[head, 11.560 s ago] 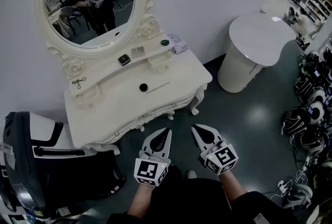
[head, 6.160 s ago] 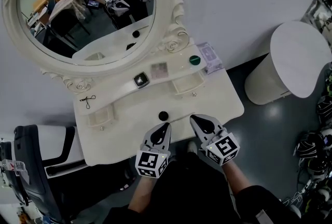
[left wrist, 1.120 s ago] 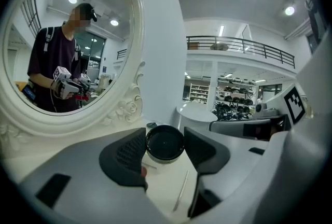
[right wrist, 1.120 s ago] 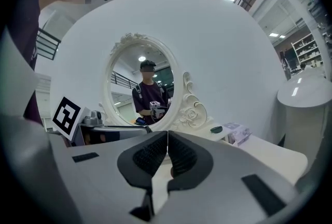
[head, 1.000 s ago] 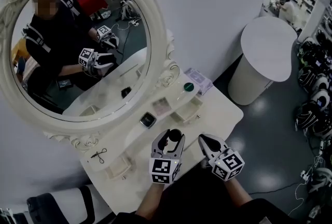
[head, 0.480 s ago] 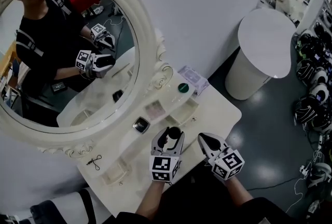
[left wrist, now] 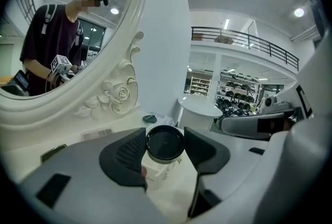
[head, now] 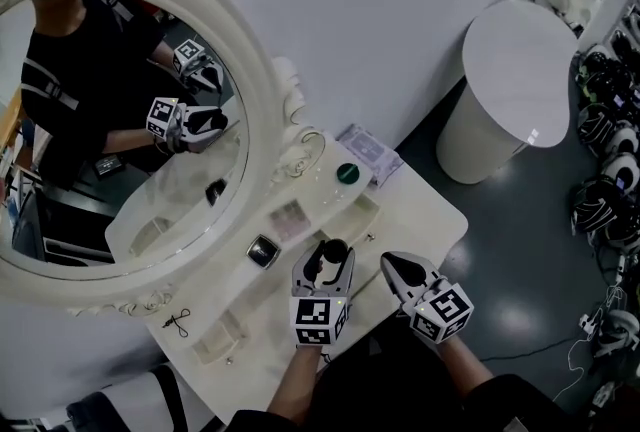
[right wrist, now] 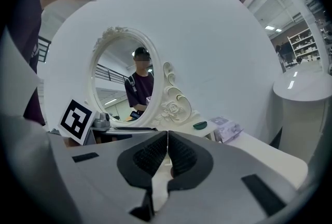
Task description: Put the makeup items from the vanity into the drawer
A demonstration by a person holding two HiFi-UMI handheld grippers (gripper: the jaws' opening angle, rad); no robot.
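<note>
Left gripper (head: pixel 326 262) is pinching a small round jar (left wrist: pixel 165 142), glossy black lid on a pale body, lid facing back toward the gripper's camera, over the front edge of the smooth white tabletop (head: pixel 420 210). At 3 o'clock of it, the right gripper (head: pixel 392 265) has its ribbed black pads pressed together on nothing. A flat green disc (head: pixel 347 173) lies at 1 o'clock of the jar, beside the carved oval mirror (head: pixel 250 120).

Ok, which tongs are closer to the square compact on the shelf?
Left. Left tongs, holding a jar, sit just right of the compact; right tongs are farther right.
</note>
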